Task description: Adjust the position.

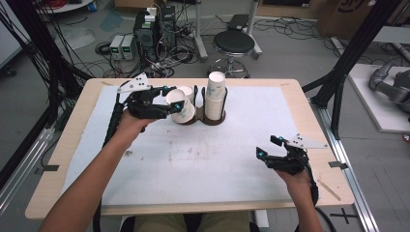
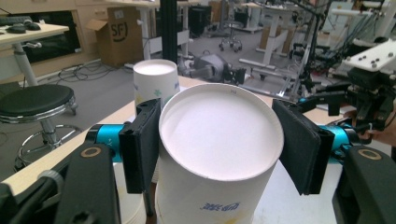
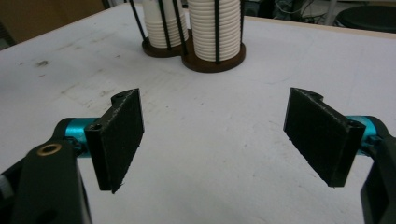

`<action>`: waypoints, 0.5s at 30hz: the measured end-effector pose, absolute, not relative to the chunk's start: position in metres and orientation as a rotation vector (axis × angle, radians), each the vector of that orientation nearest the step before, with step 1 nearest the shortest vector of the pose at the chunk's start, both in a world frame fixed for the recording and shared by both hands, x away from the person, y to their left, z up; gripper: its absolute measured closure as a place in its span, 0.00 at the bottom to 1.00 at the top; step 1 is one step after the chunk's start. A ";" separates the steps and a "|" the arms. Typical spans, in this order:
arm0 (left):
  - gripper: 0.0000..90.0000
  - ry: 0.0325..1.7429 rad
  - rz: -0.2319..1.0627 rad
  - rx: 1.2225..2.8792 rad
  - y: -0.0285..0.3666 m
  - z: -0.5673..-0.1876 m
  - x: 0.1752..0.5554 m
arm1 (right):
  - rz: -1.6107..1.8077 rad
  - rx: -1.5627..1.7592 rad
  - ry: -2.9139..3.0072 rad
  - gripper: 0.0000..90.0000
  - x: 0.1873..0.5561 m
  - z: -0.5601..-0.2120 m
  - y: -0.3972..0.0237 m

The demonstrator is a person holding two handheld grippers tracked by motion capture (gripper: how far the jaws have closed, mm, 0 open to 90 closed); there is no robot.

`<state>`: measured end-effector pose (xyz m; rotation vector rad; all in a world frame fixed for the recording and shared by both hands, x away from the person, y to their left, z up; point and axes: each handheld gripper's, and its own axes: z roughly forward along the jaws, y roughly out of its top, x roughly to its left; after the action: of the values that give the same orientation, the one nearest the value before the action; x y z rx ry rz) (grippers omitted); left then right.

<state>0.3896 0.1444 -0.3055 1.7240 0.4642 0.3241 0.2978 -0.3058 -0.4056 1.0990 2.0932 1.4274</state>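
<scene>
Nearest the lens, the left tongs (image 2: pixel 219 149) clamp a paper cup (image 2: pixel 217 154) over the left stack (image 1: pixel 186 113) in the holder (image 1: pixel 203 120) at the desk's (image 1: pixel 203 164) twelve o'clock, probably nesting it next by lowering squarely, while the right tongs (image 3: pixel 219 140) hang wide at four o'clock.

Lab: floor cables (image 1: pixel 159 58), computer tower (image 1: pixel 145 29)

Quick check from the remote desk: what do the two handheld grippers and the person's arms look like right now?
Both the left gripper and the right gripper have black bodies, teal-blue collars behind flat, black rectangular pads, and a grey three-cornered plate with dark dots on top. Brass-coloured pivot rings sit in the arms near the camera. A black cable trails from the left one. The forearms are bare, with no sleeves or gloves.
</scene>
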 end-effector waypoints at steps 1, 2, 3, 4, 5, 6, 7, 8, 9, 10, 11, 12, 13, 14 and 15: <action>0.40 0.465 0.322 1.725 0.144 -0.307 0.388 | 1.434 1.090 2.107 0.23 0.298 -0.405 -0.303; 0.40 0.469 0.312 1.726 0.143 -0.310 0.387 | 1.445 1.073 2.121 0.23 0.298 -0.404 -0.299; 0.40 0.466 0.312 1.733 0.143 -0.311 0.386 | 1.445 1.073 2.121 0.23 0.298 -0.404 -0.299; 0.40 0.466 0.311 1.740 0.143 -0.313 0.384 | 1.452 1.065 2.124 0.23 0.298 -0.404 -0.298; 0.40 0.468 0.310 1.744 0.143 -0.316 0.382 | 1.458 1.058 2.128 0.23 0.298 -0.404 -0.296; 0.40 0.473 0.302 1.740 0.143 -0.318 0.380 | 1.464 1.055 2.134 0.23 0.298 -0.404 -0.295; 0.40 0.472 0.298 1.741 0.143 -0.320 0.378 | 1.473 1.042 2.145 0.23 0.299 -0.403 -0.293; 0.40 0.472 0.294 1.742 0.143 -0.323 0.376 | 1.478 1.035 2.156 0.23 0.300 -0.403 -0.291; 0.40 0.470 0.291 1.743 0.142 -0.325 0.373 | 1.485 1.034 2.169 0.23 0.300 -0.403 -0.288; 0.40 0.464 0.286 1.751 0.142 -0.327 0.371 | 1.497 1.021 2.183 0.23 0.302 -0.402 -0.286; 0.40 0.464 0.279 1.752 0.141 -0.330 0.368 | 1.506 1.009 2.198 0.23 0.302 -0.402 -0.282; 0.40 0.465 0.276 1.757 0.140 -0.331 0.366 | 1.517 0.978 2.235 0.23 0.303 -0.401 -0.274; 0.40 0.460 0.276 1.762 0.140 -0.333 0.364 | 1.525 0.959 2.250 0.23 0.303 -0.400 -0.269; 0.40 0.458 0.275 1.769 0.139 -0.334 0.362 | 1.525 0.959 2.250 0.23 0.303 -0.400 -0.269; 0.40 0.458 0.269 1.771 0.138 -0.336 0.359 | 1.534 0.939 2.266 0.23 0.303 -0.399 -0.265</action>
<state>0.3594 0.1384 -0.3361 1.7711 0.4578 0.2688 0.3027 -0.2647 -0.3991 0.9389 2.2663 1.5338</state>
